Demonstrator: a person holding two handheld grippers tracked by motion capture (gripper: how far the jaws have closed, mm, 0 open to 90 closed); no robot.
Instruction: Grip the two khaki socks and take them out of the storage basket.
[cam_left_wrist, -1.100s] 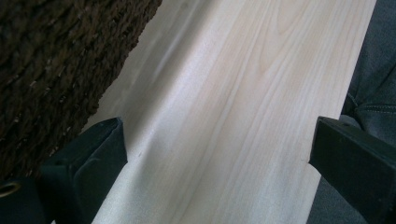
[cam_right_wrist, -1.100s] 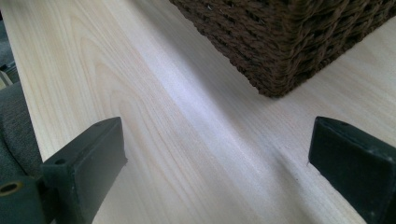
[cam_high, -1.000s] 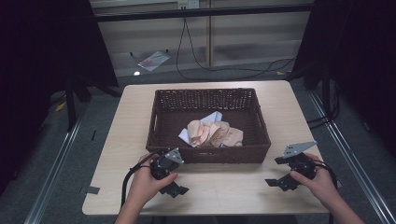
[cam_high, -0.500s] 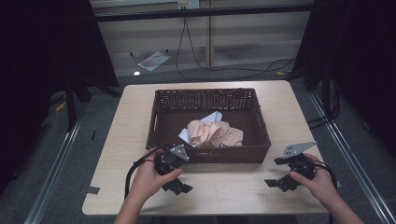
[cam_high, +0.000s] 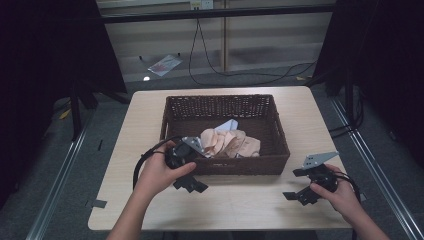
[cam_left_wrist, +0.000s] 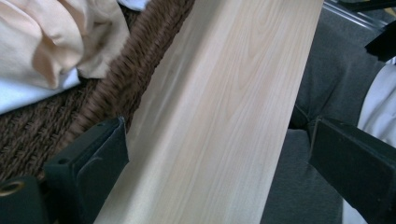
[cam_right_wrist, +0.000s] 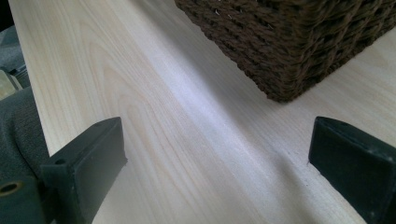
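Note:
A dark brown wicker basket (cam_high: 226, 106) stands mid-table and holds crumpled peach cloths (cam_high: 229, 143) over a white one (cam_high: 228, 125). A hand holds my left gripper (cam_high: 192, 172) against the basket's front-left wall, jaws wide open and empty. In the left gripper view, my left gripper (cam_left_wrist: 219, 172) spans the strip of table beside the basket rim (cam_left_wrist: 133, 70), with peach cloth (cam_left_wrist: 51, 37) at upper left. My right gripper (cam_high: 296, 184) rests open near the table's front right. The right gripper view has that gripper (cam_right_wrist: 215, 172) facing the basket's corner (cam_right_wrist: 289, 42) over bare wood.
The light wooden table (cam_high: 145, 120) has free room on both sides of the basket and along its front edge. Cables (cam_high: 240, 75) and a flat packet (cam_high: 164, 64) lie on the floor behind. Dark stands flank the table.
My left gripper has lifted and shifted slightly right, closer to the basket's front rim. The right gripper has stayed where it was.

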